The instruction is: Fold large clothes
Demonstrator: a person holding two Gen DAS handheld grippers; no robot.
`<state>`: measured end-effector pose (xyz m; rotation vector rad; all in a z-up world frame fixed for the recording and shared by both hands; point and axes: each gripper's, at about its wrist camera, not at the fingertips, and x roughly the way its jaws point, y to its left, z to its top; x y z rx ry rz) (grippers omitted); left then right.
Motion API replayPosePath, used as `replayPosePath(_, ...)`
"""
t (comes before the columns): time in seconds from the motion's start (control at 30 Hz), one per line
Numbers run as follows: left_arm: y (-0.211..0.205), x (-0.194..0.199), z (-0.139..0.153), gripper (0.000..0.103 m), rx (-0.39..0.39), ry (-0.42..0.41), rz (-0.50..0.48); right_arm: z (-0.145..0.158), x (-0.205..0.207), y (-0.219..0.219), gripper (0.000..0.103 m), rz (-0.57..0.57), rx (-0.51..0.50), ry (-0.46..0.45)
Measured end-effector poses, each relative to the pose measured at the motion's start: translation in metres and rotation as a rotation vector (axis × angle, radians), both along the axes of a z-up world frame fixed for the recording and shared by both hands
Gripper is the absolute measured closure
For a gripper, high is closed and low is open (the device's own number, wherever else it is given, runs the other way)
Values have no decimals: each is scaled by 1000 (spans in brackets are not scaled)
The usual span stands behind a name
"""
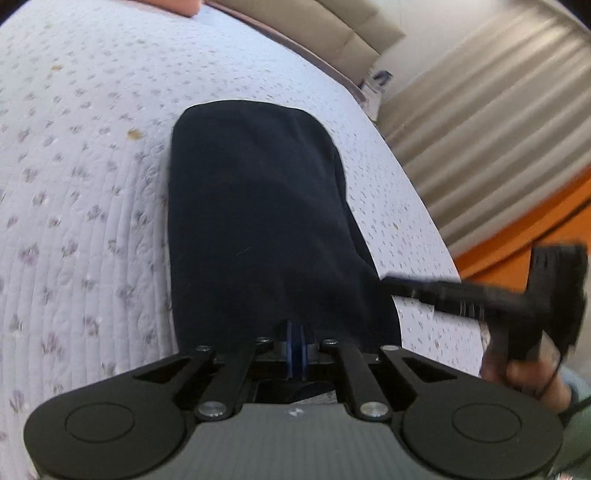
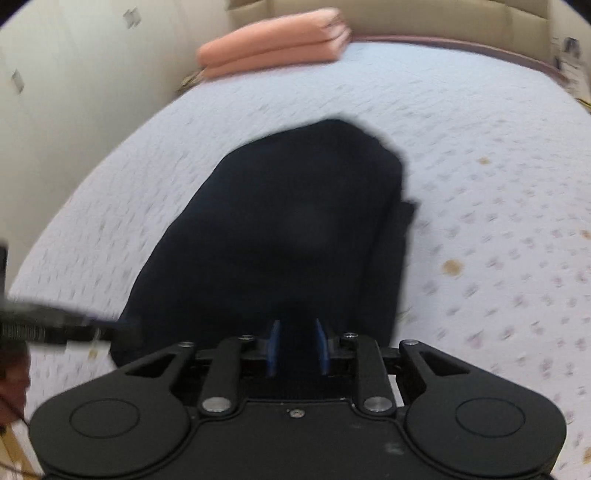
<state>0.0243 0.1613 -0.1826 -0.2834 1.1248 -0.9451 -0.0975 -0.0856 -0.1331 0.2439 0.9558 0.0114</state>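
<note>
A dark navy garment (image 1: 266, 221) lies folded into a long narrow strip on the quilted bed (image 1: 74, 184). My left gripper (image 1: 295, 339) sits at the strip's near end, its blue pads pressed together on the cloth edge. My right gripper shows in the left wrist view (image 1: 399, 284) at the strip's right edge. In the right wrist view the garment (image 2: 295, 229) runs away from my right gripper (image 2: 297, 343), whose blue pads stand apart with dark cloth between them. The left gripper (image 2: 122, 326) reaches in from the left, blurred.
A folded salmon-pink blanket (image 2: 277, 44) lies at the far end of the bed by the cream wall. A padded headboard (image 1: 332, 26) and pleated curtains (image 1: 498, 110) stand beyond the bed. Orange furniture (image 1: 535, 229) is at the right.
</note>
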Motion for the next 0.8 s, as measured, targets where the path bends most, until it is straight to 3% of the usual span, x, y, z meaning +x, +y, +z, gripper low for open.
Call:
replayPosePath(0.13, 5, 1, -12, 98, -26, 33, 17, -52, -19, 11, 89, 4, -34, 124)
replayPosePath(0.33, 29, -3, -23, 99, -103, 161, 108, -36, -46, -2, 89, 13, 12, 121)
replayPosePath(0.37, 30, -5, -19, 99, -96, 155, 112, -30, -47, -5, 82, 13, 15, 121)
replayPosePath(0.4, 31, -7, -11, 95, -81, 137, 108, -23, -49, -8, 78, 9, 16, 113)
replayPosePath(0.43, 30, -8, -4, 91, -65, 114, 102, -19, -46, -13, 68, 0, 15, 102)
replayPosePath(0.5, 27, -9, 16, 66, -24, 43, 85, -9, -46, -22, 54, -31, 29, 69)
replayPosePath(0.57, 25, -7, 34, 58, -16, -13, 82, 3, -44, -32, 32, -65, 43, 31)
replayPosePath(0.6, 24, -4, 42, 55, -21, -35, 85, 6, -42, -35, 27, -81, 44, 13)
replayPosePath(0.63, 24, 0, 48, 54, -20, -49, 95, 8, -40, -38, 25, -97, 38, -4)
replayPosePath(0.7, 22, 8, 57, 31, 3, -69, 136, 7, -33, -43, 24, -125, 23, -19)
replayPosePath(0.8, 15, 19, 67, 23, 47, -136, 185, 3, -12, -55, 24, -163, 63, -11)
